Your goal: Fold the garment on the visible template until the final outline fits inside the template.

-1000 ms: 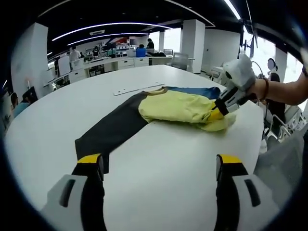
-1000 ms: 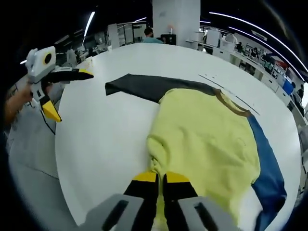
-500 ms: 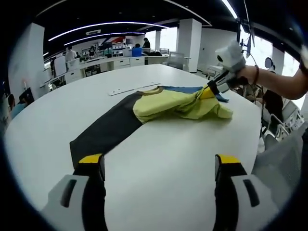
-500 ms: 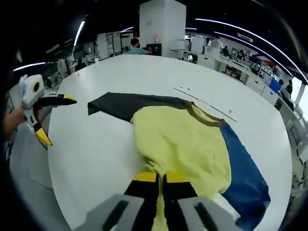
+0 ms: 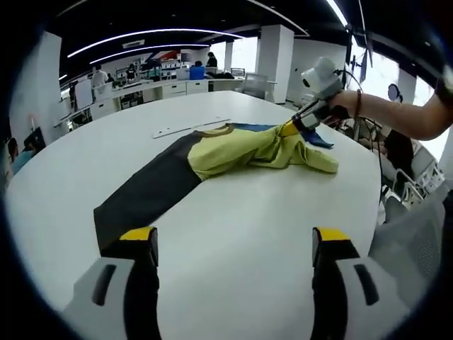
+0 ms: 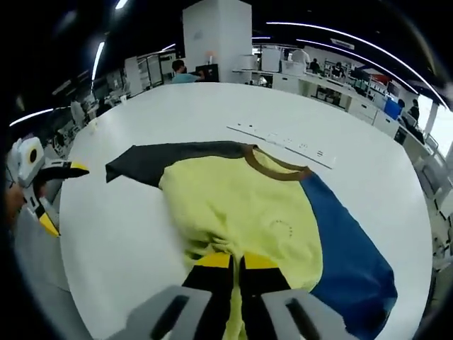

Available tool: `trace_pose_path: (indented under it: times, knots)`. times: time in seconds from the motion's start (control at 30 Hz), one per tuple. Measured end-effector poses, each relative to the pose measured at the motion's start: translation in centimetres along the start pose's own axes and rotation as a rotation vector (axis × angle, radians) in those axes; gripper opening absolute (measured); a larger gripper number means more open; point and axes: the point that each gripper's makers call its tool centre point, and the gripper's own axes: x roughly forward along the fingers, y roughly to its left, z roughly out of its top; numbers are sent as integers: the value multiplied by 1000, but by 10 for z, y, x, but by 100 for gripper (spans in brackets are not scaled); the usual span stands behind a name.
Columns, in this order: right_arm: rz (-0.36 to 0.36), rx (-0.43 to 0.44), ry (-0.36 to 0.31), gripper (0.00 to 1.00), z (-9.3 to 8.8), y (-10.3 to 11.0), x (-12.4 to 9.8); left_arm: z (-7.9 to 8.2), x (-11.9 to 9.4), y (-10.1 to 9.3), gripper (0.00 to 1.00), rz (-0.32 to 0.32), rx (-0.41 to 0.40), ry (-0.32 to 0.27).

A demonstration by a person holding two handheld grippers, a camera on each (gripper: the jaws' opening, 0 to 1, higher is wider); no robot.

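- Garment (image 6: 241,212): lies on the white table (image 5: 248,234); yellow body bunched, dark sleeve extended, blue sleeve opposite.
- Right gripper (image 6: 237,262): jaws pressed together, pinching yellow fabric.
- Left gripper (image 5: 233,244): jaws spread, holding nothing, above the bare table near the dark sleeve.

Your shirt (image 6: 244,212) lies on the white table (image 6: 141,234), yellow in the body with a brown collar at 12 o'clock in the right gripper view. One black sleeve stretches flat toward 10 o'clock, and a blue sleeve spreads toward 4 o'clock. The yellow hem is bunched and lifted at 6 o'clock. In the left gripper view the shirt (image 5: 233,152) sits rumpled, its black sleeve running to 8 o'clock.
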Motion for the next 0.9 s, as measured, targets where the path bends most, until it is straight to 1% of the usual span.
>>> trace_pose_path:
  times: [0.07,0.23,0.47,0.7,0.9]
  knots:
    - [-9,13,5,0,-1,-5,5,1,2,-1,84,-2,-5,-1]
    - [-23,21,31,0,-7,-15,19,3,7,-4,84,-11,-4,-4]
    - [-26,22,58,0,-13,-21,31,5,7,-6,85,-16,-7,-7]
    - [-14,56,90,0,-23,-24,39,5,5,-7,85,-15,-15,-7]
    - [1,82,91,0,-25,-24,41,5,3,-7,85,-11,-17,-11]
